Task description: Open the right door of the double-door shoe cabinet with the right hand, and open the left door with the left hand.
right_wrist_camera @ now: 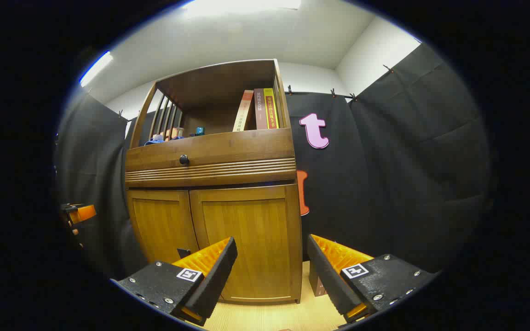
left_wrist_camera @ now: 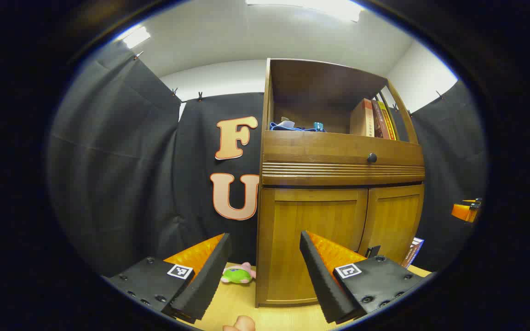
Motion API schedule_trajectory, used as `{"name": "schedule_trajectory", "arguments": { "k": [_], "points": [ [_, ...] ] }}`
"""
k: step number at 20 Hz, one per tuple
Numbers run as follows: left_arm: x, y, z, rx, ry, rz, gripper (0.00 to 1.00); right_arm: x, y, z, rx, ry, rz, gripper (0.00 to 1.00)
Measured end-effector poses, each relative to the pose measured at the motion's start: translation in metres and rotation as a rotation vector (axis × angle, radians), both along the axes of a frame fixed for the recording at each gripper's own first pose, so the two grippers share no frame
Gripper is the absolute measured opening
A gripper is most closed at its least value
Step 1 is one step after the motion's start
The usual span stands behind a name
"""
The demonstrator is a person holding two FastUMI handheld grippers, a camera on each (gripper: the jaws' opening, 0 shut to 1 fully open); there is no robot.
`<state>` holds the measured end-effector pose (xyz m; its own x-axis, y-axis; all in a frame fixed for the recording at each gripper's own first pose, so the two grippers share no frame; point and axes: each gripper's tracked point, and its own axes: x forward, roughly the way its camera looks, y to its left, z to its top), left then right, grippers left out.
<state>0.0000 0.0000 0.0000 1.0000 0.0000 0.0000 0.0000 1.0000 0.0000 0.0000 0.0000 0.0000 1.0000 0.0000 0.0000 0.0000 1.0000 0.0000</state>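
The wooden shoe cabinet [left_wrist_camera: 338, 156] stands ahead on the floor, both lower doors closed. In the left gripper view the left door [left_wrist_camera: 313, 230] is straight ahead and the right door [left_wrist_camera: 394, 220] is beyond it. My left gripper [left_wrist_camera: 265, 271] is open, short of the cabinet's left front corner and touching nothing. In the right gripper view the right door [right_wrist_camera: 246, 230] faces me, with the left door [right_wrist_camera: 164, 223] beside it. My right gripper [right_wrist_camera: 272, 271] is open near the right front corner, holding nothing. A small dark handle [right_wrist_camera: 183, 252] shows low near the door seam.
Above the doors is a drawer with a black knob [left_wrist_camera: 372, 157], and above that an open shelf with books [right_wrist_camera: 258, 110]. A green and pink plush toy [left_wrist_camera: 239, 274] lies left of the cabinet. A box [left_wrist_camera: 413, 250] leans at its right side.
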Motion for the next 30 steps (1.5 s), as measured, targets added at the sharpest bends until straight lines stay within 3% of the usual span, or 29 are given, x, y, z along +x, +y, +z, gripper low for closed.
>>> {"name": "schedule_trajectory", "arguments": {
  "k": [6, 7, 8, 11, 12, 14, 19, 21, 22, 24, 26, 27, 28, 30],
  "points": [
    [0.007, 0.024, 0.014, -0.032, -0.021, 0.052, 0.98, -0.001, 0.017, -0.006, -0.030, 0.013, 0.016, 1.00],
    [0.005, 0.026, 0.009, -0.034, -0.014, 0.050, 0.95, 0.000, 0.019, -0.006, -0.031, 0.011, 0.019, 0.95],
    [0.004, 0.024, 0.003, -0.042, -0.002, 0.039, 0.95, 0.002, 0.021, -0.006, -0.032, 0.012, 0.022, 1.00],
    [0.001, 0.023, -0.007, -0.035, 0.024, 0.019, 0.95, 0.007, 0.023, -0.002, -0.035, 0.007, 0.026, 1.00],
    [0.001, 0.025, -0.005, -0.020, 0.017, 0.022, 0.95, 0.008, 0.022, -0.001, -0.033, 0.000, 0.025, 0.95],
    [0.000, 0.024, -0.004, 0.000, 0.008, 0.019, 0.97, 0.007, 0.020, 0.000, -0.028, -0.004, 0.015, 1.00],
    [0.000, 0.010, -0.013, -0.008, 0.030, -0.034, 0.95, 0.009, 0.013, -0.004, -0.038, 0.006, -0.012, 1.00],
    [0.000, 0.006, -0.014, -0.019, 0.037, -0.052, 0.96, 0.007, 0.013, -0.006, -0.036, 0.013, -0.012, 0.95],
    [-0.001, 0.006, -0.012, -0.021, 0.033, -0.049, 0.96, 0.007, 0.014, -0.007, -0.037, 0.016, -0.012, 1.00],
    [-0.001, 0.010, -0.009, -0.021, 0.023, -0.039, 0.97, 0.002, 0.013, -0.005, -0.041, 0.012, -0.013, 0.95],
    [-0.005, 0.008, -0.009, -0.020, 0.025, -0.042, 0.96, 0.000, 0.013, -0.001, -0.042, 0.004, -0.013, 1.00],
    [-0.006, 0.007, -0.008, -0.018, 0.026, -0.044, 0.98, -0.003, 0.012, 0.001, -0.039, 0.000, -0.013, 0.95],
    [-0.007, 0.007, -0.007, -0.016, 0.024, -0.045, 0.95, -0.005, 0.012, 0.002, -0.037, -0.002, -0.014, 1.00],
    [-0.010, 0.008, -0.005, -0.014, 0.019, -0.041, 0.95, -0.006, 0.012, 0.001, -0.038, -0.002, -0.016, 1.00]
  ]
}}
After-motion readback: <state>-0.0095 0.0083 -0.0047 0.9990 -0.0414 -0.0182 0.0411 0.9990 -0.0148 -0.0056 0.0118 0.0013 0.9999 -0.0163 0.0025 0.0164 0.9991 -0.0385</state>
